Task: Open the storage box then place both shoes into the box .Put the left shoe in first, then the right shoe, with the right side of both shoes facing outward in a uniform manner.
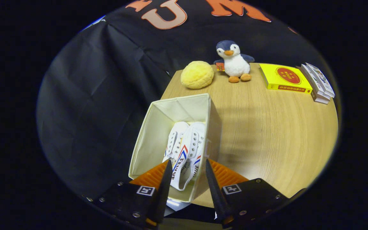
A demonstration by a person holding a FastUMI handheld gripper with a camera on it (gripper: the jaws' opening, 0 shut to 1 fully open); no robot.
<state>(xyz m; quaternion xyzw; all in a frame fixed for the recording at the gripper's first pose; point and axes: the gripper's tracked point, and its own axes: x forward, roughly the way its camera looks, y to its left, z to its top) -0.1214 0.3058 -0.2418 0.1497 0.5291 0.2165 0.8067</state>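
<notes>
storage box (158, 127) seen open at worktop (267, 134) edge, both shoes (185, 150) laid inside, side by side. tongs (188, 167) held apart above box, nothing gripped. placing step judged done; next, withdrawal called for, orientation check.

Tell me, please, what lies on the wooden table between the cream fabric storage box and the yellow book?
Bare wood, by the tool's camera: nothing lies between the cream fabric storage box and the yellow book.

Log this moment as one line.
claw: open, over box | shoes: both inside storage box | box: open, at table edge
</notes>
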